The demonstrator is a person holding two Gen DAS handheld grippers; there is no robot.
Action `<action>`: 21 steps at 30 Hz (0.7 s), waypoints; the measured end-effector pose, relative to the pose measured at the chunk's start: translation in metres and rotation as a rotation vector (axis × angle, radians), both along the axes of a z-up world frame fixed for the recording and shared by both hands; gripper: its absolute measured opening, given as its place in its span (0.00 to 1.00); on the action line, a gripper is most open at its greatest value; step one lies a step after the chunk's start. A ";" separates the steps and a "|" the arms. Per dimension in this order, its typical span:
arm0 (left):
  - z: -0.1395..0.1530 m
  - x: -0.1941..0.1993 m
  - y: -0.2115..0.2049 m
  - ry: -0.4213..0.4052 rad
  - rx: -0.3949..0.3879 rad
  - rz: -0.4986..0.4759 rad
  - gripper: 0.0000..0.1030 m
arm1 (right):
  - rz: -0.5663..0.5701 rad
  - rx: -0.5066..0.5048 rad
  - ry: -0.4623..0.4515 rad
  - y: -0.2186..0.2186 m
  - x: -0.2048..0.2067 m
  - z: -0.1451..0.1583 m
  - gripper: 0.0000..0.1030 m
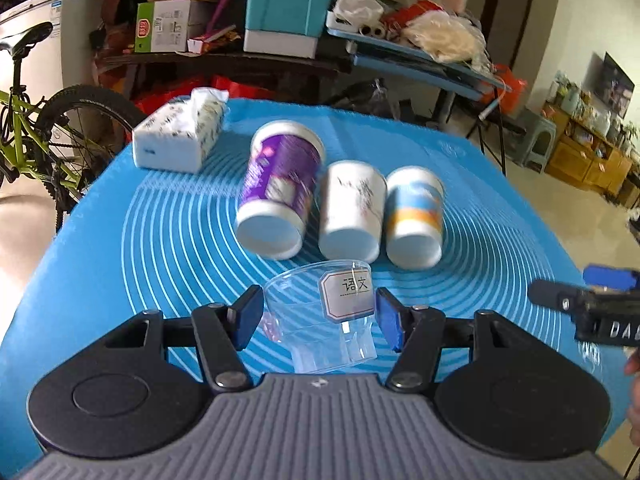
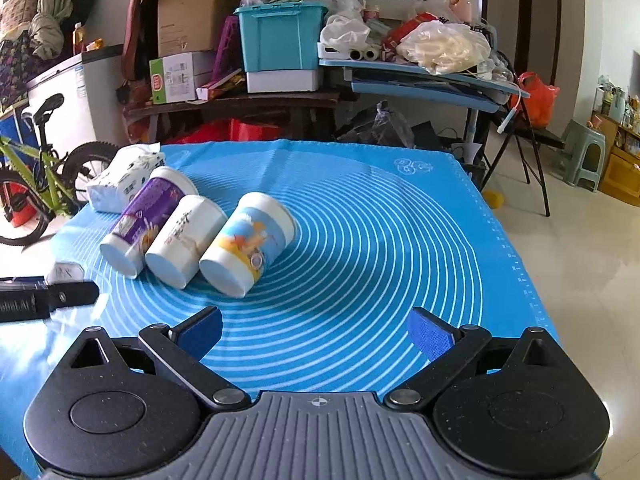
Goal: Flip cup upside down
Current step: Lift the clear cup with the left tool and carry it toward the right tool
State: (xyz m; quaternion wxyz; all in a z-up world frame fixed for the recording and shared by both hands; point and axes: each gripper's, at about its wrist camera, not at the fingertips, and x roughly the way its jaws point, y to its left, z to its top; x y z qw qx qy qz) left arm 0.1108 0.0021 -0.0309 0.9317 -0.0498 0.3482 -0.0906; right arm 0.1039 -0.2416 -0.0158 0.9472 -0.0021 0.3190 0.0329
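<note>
A clear plastic cup (image 1: 320,320) with a white label lies between the fingers of my left gripper (image 1: 320,316), mouth tilted away, base toward the camera. The jaws are open and stand close to either side of the cup, not visibly pressing it. Three paper cups stand upside down on the blue mat (image 1: 140,240): a purple one (image 1: 280,184), a white one (image 1: 352,208) and a blue and yellow one (image 1: 416,216). They also show in the right wrist view: purple (image 2: 148,216), white (image 2: 184,236), blue and yellow (image 2: 248,240). My right gripper (image 2: 316,336) is open and empty above the mat (image 2: 400,240).
A tissue pack (image 1: 180,136) lies at the mat's far left corner. My right gripper's body (image 1: 592,308) shows at the right edge of the left wrist view. Behind the table are cluttered shelves, a teal bin (image 2: 280,36) and a green bicycle (image 2: 36,192).
</note>
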 end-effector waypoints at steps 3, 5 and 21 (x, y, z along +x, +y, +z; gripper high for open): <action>-0.011 -0.001 -0.005 0.026 -0.004 -0.019 0.60 | 0.004 -0.003 0.009 0.000 -0.005 -0.001 0.97; -0.015 -0.002 -0.009 0.034 0.002 -0.025 0.60 | 0.007 -0.002 0.017 0.000 -0.006 -0.003 0.97; -0.022 -0.007 -0.013 0.044 0.021 -0.018 0.75 | 0.025 -0.015 0.059 0.003 -0.007 -0.013 0.98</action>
